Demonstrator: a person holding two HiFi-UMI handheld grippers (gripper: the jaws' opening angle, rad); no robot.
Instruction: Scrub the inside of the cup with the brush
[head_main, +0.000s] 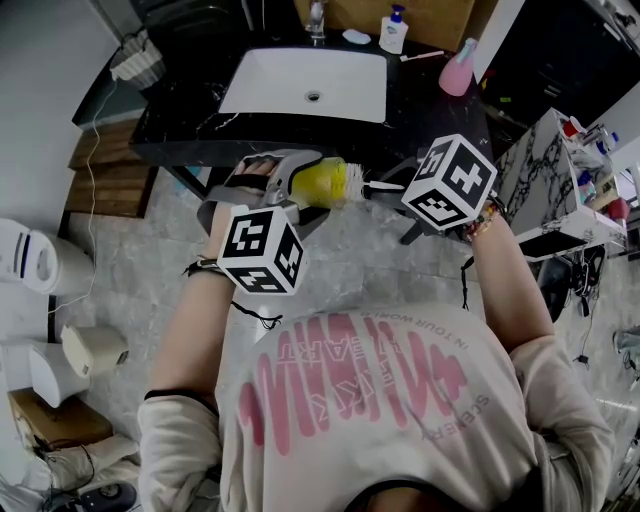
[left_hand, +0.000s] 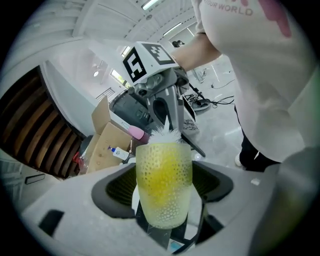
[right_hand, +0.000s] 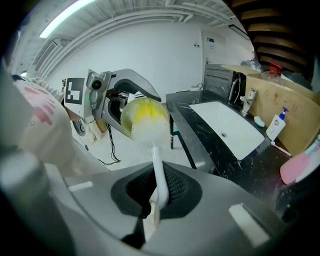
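Cup (left_hand: 164, 170) clamped between jaws of left gripper (left_hand: 165, 200), pads pressed on its dimpled, translucent wall; yellow is seen through the wall. Cup is held on its side in front of the sink (head_main: 305, 85), below the near edge of the black counter (head_main: 180, 140) and over the floor, mouth turned toward right gripper (right_hand: 156, 192). Brush (right_hand: 156, 165) is gripped by its white handle, right jaws closed on it; the head is pushed into the cup's mouth, white bristles seen fringing the rim. How deep the head sits cannot be told.

In the head view both jaw sets are largely covered by the marker cubes (head_main: 262, 250). Behind the sink: tap (head_main: 317, 15), pump bottle (head_main: 394, 30). Right of the sink, at the counter's corner: pink bottle (head_main: 458, 68). Further right of the sink: marble-patterned unit (head_main: 545, 165). Left of the sink, on the floor: white appliances (head_main: 30, 255), a cable trailing past them
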